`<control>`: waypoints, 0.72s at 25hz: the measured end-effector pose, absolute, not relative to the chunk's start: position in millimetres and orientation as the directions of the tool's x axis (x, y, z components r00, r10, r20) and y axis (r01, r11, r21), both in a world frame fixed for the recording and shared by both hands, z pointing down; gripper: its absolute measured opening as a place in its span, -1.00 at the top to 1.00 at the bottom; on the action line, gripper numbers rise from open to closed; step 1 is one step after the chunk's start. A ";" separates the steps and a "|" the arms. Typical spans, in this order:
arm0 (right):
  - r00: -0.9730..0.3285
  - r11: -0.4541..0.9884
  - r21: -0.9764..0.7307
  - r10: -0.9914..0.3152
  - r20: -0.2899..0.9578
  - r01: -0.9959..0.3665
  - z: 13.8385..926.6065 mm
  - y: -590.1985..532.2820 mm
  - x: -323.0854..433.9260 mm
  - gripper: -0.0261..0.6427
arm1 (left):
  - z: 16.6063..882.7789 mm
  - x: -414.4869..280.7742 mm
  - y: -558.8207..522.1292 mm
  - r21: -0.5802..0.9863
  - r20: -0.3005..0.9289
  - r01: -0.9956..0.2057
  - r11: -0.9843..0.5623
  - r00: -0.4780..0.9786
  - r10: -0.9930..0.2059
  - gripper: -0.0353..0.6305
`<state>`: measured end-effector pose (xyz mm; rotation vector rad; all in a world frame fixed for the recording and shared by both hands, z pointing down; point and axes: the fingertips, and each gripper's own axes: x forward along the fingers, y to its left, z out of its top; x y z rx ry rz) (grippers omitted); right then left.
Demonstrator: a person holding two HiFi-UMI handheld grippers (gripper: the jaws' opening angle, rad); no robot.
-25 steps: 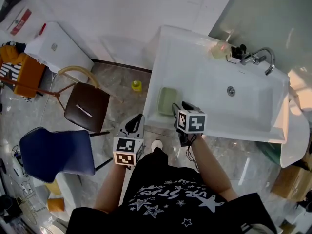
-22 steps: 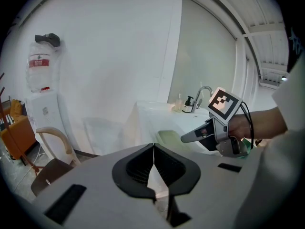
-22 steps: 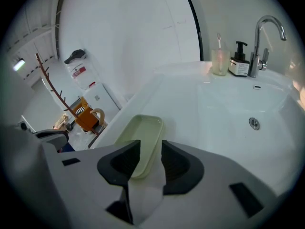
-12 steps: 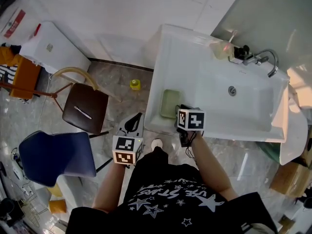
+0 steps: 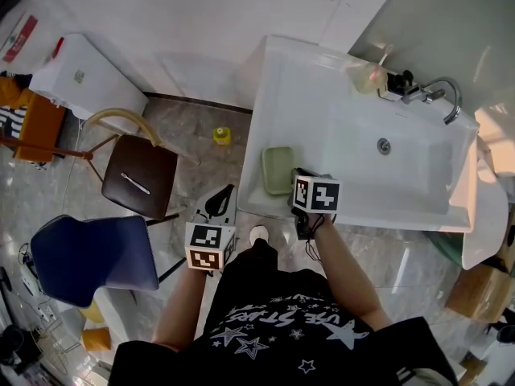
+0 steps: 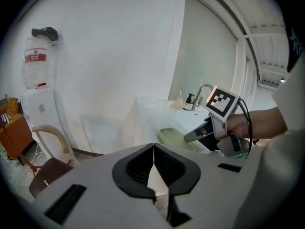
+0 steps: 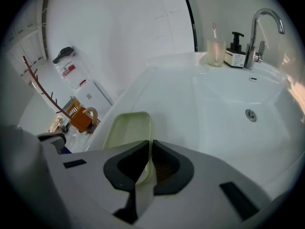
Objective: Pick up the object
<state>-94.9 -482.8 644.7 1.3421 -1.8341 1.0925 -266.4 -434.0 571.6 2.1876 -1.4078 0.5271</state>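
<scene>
the right gripper [image 7: 148,144] is closing its jaws, down to a narrow slit, with the near rim of the pale green tray [image 7: 125,130] pinched between them. the tray lies on the left ledge of the white sink [image 7: 224,104], at the end opposite the tap [image 7: 259,30]. the left gripper [image 6: 153,149] has its jaws pressed together on nothing, hanging off the sink's left front corner, above the floor. a brown chair [image 5: 141,175] stands further left of the sink

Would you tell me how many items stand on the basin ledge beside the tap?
2: a cup holding a toothbrush, and a dark pump bottle between that cup and the tap. Nothing else seems hidden there.
</scene>
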 end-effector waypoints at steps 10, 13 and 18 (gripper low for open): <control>-0.347 0.155 -0.314 -0.517 0.782 -0.937 610.4 -473.4 -82.6 0.83 | 551.4 -259.3 -415.0 0.127 0.533 -0.931 -0.343 0.355 -0.768 0.83; -0.356 0.159 -0.323 -0.548 0.757 -0.933 592.4 -465.6 -70.1 0.83 | 538.8 -244.9 -402.7 0.134 0.519 -0.929 -0.346 0.363 -0.774 0.83; -0.361 0.150 -0.345 -0.609 0.706 -0.927 561.1 -444.8 -38.8 0.83 | 517.9 -216.6 -378.7 0.125 0.494 -0.923 -0.363 0.375 -0.784 0.83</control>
